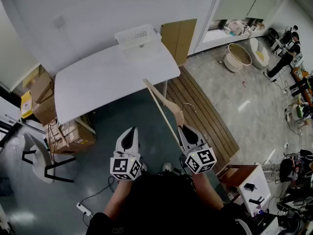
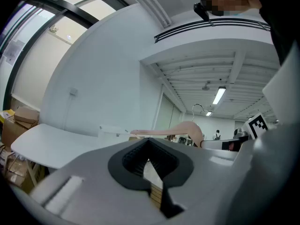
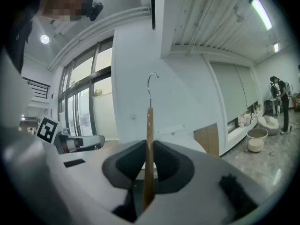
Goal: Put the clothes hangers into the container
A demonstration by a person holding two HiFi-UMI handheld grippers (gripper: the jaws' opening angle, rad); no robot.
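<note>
person's forearms and the two marker cubes fill the bottom of the head view, both held out over dark floor. left gripper (image 1: 131,131) jaws closed on each other, nothing between the pads; its own view shows the same (image 2: 149,150). right gripper (image 1: 186,129) clamped on a wooden clothes hanger (image 1: 164,109); in the right gripper view (image 3: 149,146) the wood (image 3: 148,125) stands edge-on between the pressed pads, metal hook on top. in the head view one hanger arm slants up-left from the right jaws, its tip overlapping the near edge of the white table (image 1: 98,82); the hook sticks out to the right. hanger is in the air, touching only the jaws. it also shows in the left gripper view, off to the right (image 2: 173,131). white slotted container (image 1: 137,35) sits on the table's far edge by the wall, well apart from the hanger. cardboard boxes (image 1: 41,94) stacked left of the table, a chair (image 1: 41,158) lower left. wooden slat platform (image 1: 205,116) right of the grippers, round tubs (image 1: 238,57) on the light floor beyond, another person (image 1: 288,50) far right.
</note>
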